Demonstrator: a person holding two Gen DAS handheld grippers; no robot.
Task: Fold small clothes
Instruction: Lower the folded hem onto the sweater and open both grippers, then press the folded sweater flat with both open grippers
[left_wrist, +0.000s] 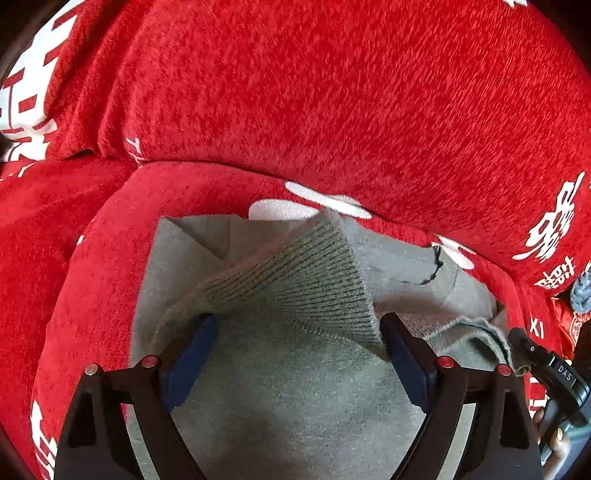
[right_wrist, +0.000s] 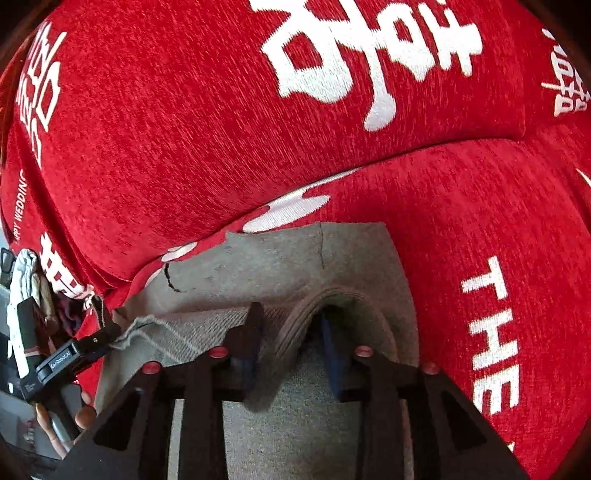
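Note:
A small grey garment (left_wrist: 295, 398) lies on a red sofa seat (left_wrist: 92, 258); it also shows in the right wrist view (right_wrist: 295, 266). My left gripper (left_wrist: 297, 332) is open, its blue-padded fingers (left_wrist: 192, 354) wide apart, and the garment's ribbed hem (left_wrist: 306, 280) drapes raised across its fingertips. My right gripper (right_wrist: 290, 328) has its jaws partly apart around a raised fold of the grey fabric (right_wrist: 295, 332). The right gripper's tip (left_wrist: 524, 343) touches the garment's right edge in the left wrist view. The left gripper's tip (right_wrist: 99, 336) touches the garment's left edge in the right wrist view.
The red sofa backrest (left_wrist: 332, 92) with white printed characters rises right behind the garment. White lettering (right_wrist: 491, 332) marks the seat to the right. A hand (right_wrist: 85, 413) holds the left tool. Mixed cloth items (right_wrist: 26, 280) sit at the far left.

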